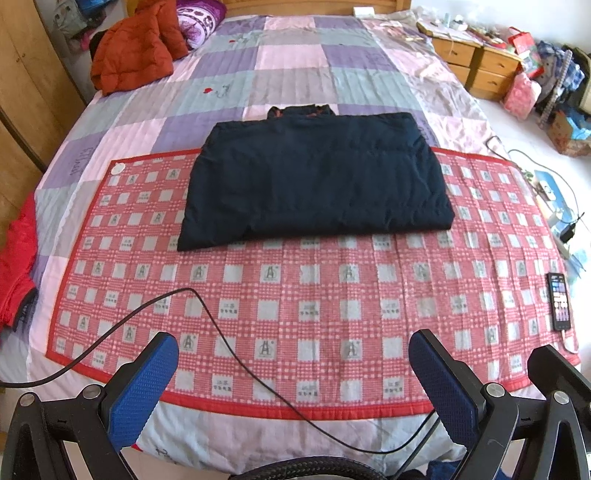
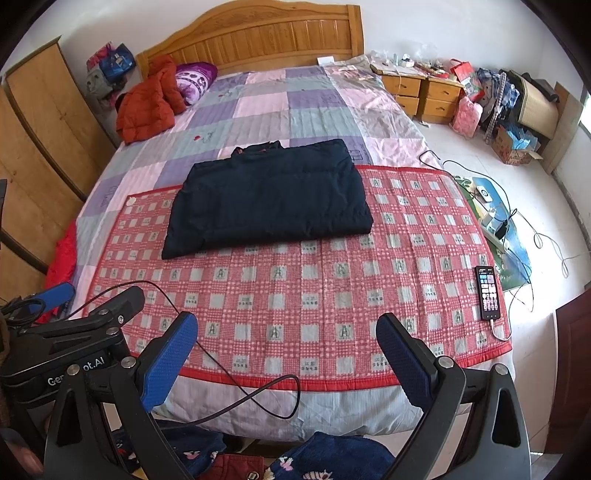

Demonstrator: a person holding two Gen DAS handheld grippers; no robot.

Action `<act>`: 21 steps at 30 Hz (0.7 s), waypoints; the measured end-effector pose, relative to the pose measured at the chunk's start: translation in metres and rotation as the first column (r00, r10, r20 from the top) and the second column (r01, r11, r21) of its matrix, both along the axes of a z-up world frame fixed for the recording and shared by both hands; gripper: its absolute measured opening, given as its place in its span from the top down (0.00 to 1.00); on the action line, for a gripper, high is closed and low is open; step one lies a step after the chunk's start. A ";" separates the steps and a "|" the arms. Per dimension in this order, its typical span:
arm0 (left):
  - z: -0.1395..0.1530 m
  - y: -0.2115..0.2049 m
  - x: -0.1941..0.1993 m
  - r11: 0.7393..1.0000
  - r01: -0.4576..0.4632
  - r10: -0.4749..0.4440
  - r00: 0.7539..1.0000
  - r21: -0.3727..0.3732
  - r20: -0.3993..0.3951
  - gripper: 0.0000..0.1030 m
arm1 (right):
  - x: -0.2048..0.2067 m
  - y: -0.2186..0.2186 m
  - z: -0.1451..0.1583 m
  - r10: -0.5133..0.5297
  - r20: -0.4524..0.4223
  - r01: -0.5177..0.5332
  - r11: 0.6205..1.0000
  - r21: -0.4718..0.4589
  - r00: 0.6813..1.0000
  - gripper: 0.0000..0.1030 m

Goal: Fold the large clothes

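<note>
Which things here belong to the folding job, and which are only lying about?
For the job: navy jacket, folded on the red mat; left gripper and right gripper, both open.

Lying about: orange jacket, phone, black cable, purple pillow.

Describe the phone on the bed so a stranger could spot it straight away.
Start at the bed's red checked mat, which covers the near half of the patchwork quilt. Follow the mat to its right edge, well away from the folded navy jacket. The phone lies there flat: a slim black slab, screen lit with icons, a cable at its near end.
</note>
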State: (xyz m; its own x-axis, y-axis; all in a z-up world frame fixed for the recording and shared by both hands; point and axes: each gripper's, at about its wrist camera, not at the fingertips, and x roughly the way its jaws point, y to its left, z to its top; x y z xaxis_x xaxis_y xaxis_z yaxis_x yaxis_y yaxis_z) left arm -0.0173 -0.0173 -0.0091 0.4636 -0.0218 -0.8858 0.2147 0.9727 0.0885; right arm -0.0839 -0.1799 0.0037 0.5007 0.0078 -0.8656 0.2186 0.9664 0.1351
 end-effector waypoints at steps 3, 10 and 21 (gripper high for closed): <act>0.000 -0.002 -0.001 1.000 0.001 -0.001 1.000 -0.002 -0.003 0.01 | 0.000 0.000 0.000 0.001 -0.001 -0.001 1.000 0.000 1.000 0.03; 0.000 -0.002 -0.002 1.000 0.002 -0.002 1.000 -0.004 -0.003 0.01 | 0.000 0.000 0.000 0.001 0.000 -0.001 1.000 0.001 1.000 0.03; 0.001 0.002 -0.001 1.000 0.007 -0.007 1.000 -0.006 -0.004 0.01 | -0.001 -0.001 0.000 0.002 -0.001 -0.002 1.000 0.001 1.000 0.03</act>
